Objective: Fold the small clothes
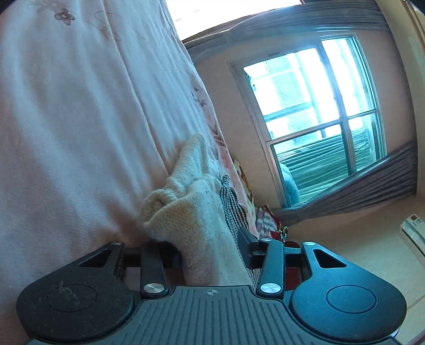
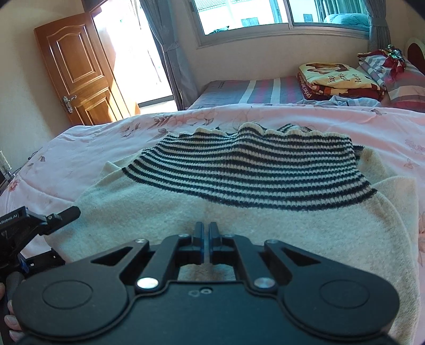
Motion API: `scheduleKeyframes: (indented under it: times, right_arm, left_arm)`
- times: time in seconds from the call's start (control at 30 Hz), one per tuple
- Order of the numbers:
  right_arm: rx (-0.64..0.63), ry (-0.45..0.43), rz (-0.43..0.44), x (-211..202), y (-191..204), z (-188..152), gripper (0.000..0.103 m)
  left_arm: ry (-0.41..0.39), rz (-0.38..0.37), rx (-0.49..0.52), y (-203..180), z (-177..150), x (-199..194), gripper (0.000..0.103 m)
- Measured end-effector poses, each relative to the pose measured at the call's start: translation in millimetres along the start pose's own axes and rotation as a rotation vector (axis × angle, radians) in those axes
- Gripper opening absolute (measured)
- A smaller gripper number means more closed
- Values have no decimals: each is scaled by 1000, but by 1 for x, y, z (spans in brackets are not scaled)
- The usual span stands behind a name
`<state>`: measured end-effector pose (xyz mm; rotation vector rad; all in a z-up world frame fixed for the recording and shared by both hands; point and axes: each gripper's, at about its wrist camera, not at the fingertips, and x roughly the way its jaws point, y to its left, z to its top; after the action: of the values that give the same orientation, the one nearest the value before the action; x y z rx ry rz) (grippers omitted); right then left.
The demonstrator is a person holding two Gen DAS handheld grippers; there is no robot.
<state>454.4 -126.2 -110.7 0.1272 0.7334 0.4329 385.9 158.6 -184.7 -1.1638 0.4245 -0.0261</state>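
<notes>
Right gripper (image 2: 205, 231) pressed together on cream sweater (image 2: 239, 225); left gripper (image 1: 209, 252) spread around it: fold could slip.

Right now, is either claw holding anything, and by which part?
The right claw is shut over the sweater's cream near edge; a pinch can't be confirmed. The left claw straddles its bunched edge, open.

Place: a bedroom in a home
Bed (image 2: 106, 138): pink flowered cover
Second bed (image 2: 255, 91): striped sheet, folded blankets (image 2: 337, 79), pillow (image 2: 406, 85)
Door (image 2: 79, 71): panelled wood, standing open
Window (image 2: 265, 16): sliding panes, grey curtains (image 2: 172, 53)
</notes>
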Motion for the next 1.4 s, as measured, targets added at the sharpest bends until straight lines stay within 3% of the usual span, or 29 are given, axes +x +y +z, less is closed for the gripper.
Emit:
scheduleKeyframes:
  times: [0.1, 0.2, 0.27, 0.3, 0.37, 0.5, 0.63, 0.87, 1.03, 1.23, 1.33, 1.4]
  right_arm:
    - [3, -1, -2, 0, -2, 2, 5]
    - [-7, -3, -3, 0, -1, 4, 5]
    - [-13, -1, -7, 1, 0, 4, 5]
    - [-14, 0, -5, 2, 0, 3, 5]
    - [-9, -5, 4, 3, 0, 2, 5]
    - [8, 12, -5, 11, -2, -2, 0]
    - [42, 14, -3, 15, -8, -4, 0]
    - [48, 16, -7, 16, -9, -4, 0]
    - [74, 11, 3, 15, -12, -6, 0]
    - [138, 8, 34, 14, -21, -7, 0]
    - [257, 15, 89, 10, -39, -6, 0]
    - [385, -33, 95, -5, -62, -9, 4]
  left_arm:
    - [-19, -2, 13, -7, -3, 0, 60]
    - [-31, 19, 23, -9, -1, 3, 58]
    - [-31, 57, 12, -6, 2, 7, 36]
    - [-22, 86, -11, 1, 3, 8, 15]
    - [-23, 49, -45, 12, 6, 10, 14]
    - [-13, 26, -7, 7, 6, 9, 13]
    - [-13, -18, 87, -12, 8, 4, 13]
    - [-3, -38, 123, -27, 18, 3, 13]
    - [17, -80, 207, -52, 18, -1, 13]
    - [117, -165, 334, -110, 2, 9, 13]
    - [205, -174, 396, -134, -19, 24, 13]
    - [274, -156, 458, -145, -43, 35, 13]
